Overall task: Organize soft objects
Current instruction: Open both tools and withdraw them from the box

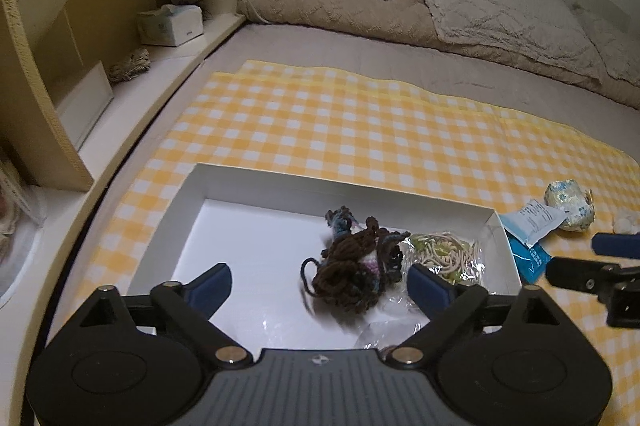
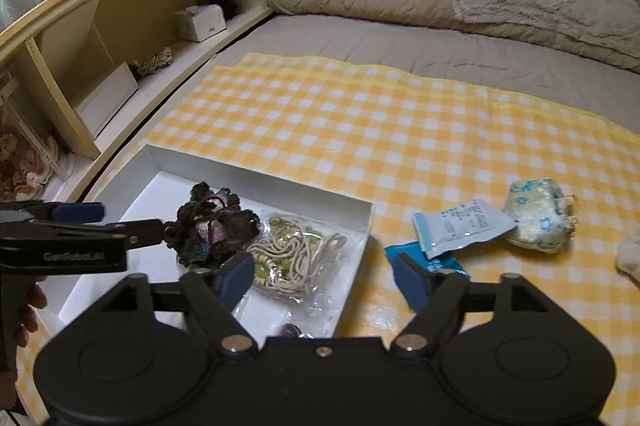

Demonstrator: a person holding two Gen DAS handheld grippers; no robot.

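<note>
You are working on the bed, over the yellow checked cloth that carries everything, so plan the next pick from what still lies outside the white box. Inside it the dark yarn bundle and the bagged cord with green beads already lie side by side, touching, near the box's right end; leave them be. The left half of the box floor is bare, which looks like the place to fill next. On the cloth to the right of the box lie the floral pouch, the white sachet leaning against it, and the blue packet partly under the sachet. Both tools are released: the left gripper stands wide above the yarn with nothing pressed, and the right gripper is spread over the box's right wall, empty. Take the pouch first, squeezing gently across its middle.
</note>
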